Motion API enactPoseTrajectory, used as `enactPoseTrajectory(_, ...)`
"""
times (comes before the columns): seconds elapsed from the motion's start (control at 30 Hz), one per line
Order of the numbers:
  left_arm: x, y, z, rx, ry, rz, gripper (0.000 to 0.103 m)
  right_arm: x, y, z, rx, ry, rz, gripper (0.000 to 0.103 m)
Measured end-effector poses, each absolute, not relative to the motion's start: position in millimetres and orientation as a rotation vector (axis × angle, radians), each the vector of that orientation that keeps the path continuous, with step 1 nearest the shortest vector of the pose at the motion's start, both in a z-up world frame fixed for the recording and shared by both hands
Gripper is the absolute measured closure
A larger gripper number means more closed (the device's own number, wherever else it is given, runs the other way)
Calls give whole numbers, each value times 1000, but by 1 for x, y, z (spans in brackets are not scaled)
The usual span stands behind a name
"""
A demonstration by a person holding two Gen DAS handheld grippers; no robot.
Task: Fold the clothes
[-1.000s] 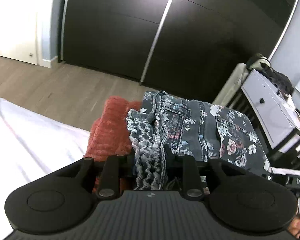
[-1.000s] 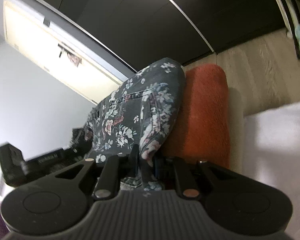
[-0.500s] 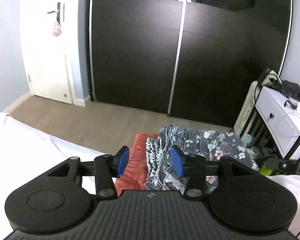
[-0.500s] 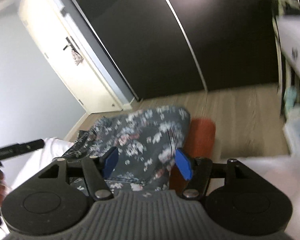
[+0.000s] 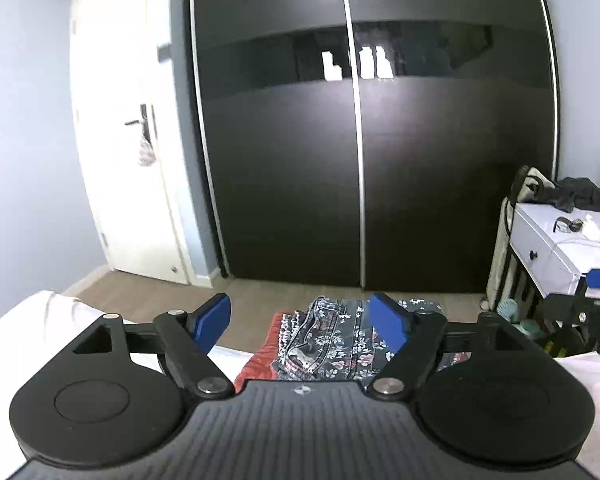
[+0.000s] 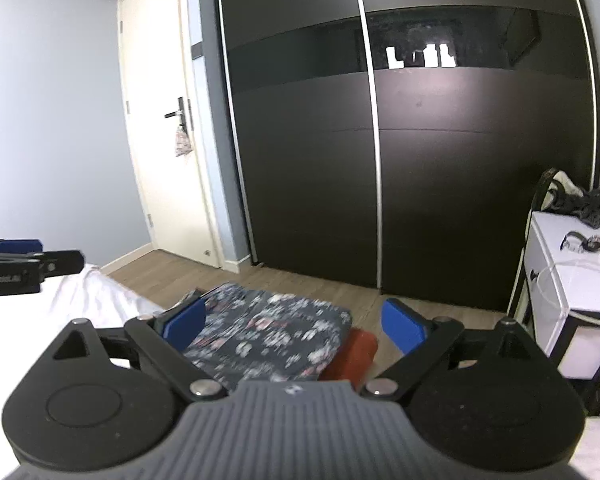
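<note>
A folded dark floral garment (image 5: 332, 340) lies on a rust-red textured cloth (image 5: 260, 364) at the far edge of the white bed (image 5: 40, 320). My left gripper (image 5: 300, 320) hovers above and behind the pile, jaws opening wide, nothing between the blue pads. In the right wrist view the same floral garment (image 6: 268, 332) and red cloth (image 6: 352, 354) lie below my right gripper (image 6: 294, 320), whose jaws are also opening and hold nothing. Neither gripper touches the pile.
Dark sliding wardrobe doors (image 5: 360, 160) fill the far wall, with a white door (image 5: 132, 160) to their left. A white side table (image 6: 572, 272) with clutter stands at the right. Wooden floor (image 6: 180, 276) runs between bed and wardrobe.
Both grippers let go of the floral garment, opened wide, and rose up and back from the pile. The right gripper rolled to level. The garment now rests folded on the red cloth.
</note>
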State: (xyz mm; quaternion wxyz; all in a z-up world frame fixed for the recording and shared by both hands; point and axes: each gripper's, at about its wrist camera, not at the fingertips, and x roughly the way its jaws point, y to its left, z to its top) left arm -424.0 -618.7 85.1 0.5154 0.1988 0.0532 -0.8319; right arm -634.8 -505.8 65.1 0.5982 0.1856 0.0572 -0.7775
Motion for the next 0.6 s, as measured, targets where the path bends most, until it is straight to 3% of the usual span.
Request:
enactPoseTrajectory(0.17, -423, -573, 76, 466, 83, -1987, 22, -617, -471, 63, 455, 113, -1795, 7)
enactPoseTrajectory(0.6, -397, -520, 10, 539, 267, -1848, 22, -560, -426, 15, 514, 192, -1764, 7)
